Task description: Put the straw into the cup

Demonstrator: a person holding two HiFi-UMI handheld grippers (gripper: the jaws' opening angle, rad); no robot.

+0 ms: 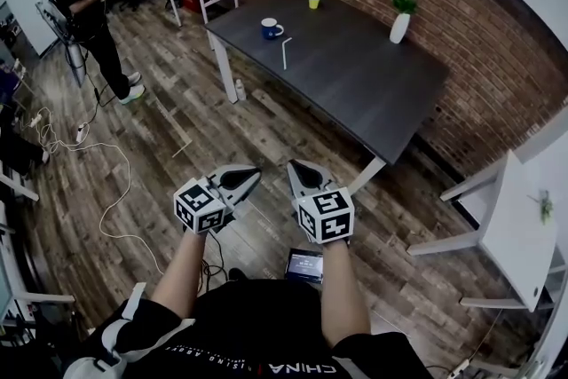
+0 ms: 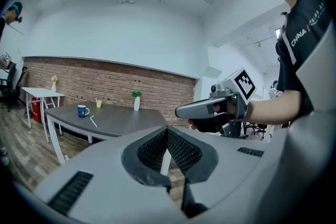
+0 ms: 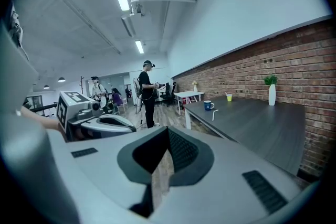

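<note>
We hold the left tongs (image 1: 255, 175) and right tongs (image 1: 292, 165) shut and empty. Well ahead, the straw (image 1: 286, 53) lies on the worktop (image 1: 364, 84) beside the blue cup (image 1: 271, 28).

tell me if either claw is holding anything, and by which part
Nothing is held. The left claw and right claw are both shut, empty; the straw lies on the table near the cup.

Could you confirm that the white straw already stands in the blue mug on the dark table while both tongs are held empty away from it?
Not quite: the head view shows the white straw lying flat on the dark table beside the blue mug, not in it. The rest holds: the left tongs and right tongs are empty and away from the table.
</note>
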